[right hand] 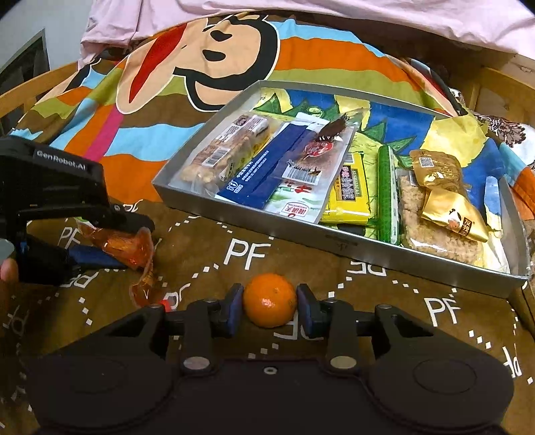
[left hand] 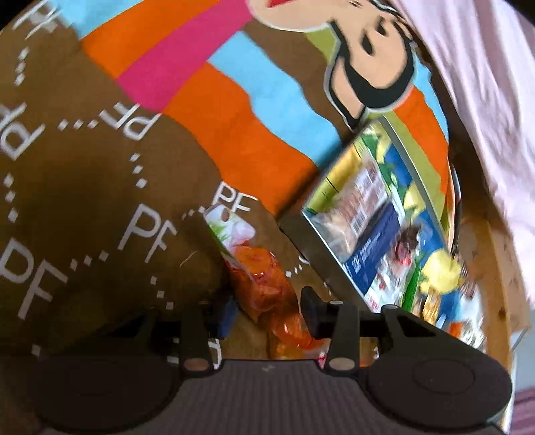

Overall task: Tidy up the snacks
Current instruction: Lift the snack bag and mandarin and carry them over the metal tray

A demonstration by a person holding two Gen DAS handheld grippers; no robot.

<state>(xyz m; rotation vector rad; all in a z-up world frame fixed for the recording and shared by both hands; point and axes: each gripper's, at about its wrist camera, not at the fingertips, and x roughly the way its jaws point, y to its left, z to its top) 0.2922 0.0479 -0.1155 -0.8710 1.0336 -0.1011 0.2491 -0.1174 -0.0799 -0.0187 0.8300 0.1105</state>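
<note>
1. Tangerine [right hand: 270, 299] sits on the blanket [right hand: 234, 244] between the right gripper [right hand: 270, 306] pads, jaws spread to either side and seemingly not yet squeezing (contact is hard to judge).
2. Left gripper [right hand: 133, 241] pinches an orange wrapped snack [right hand: 125, 246], lifted off the blanket, probably for carrying.
3. Beyond both, a grey tray [right hand: 337, 239] already holds many packets, likely the destination.
4. Pink cloth [right hand: 301, 20] lies at the far edge.
</note>
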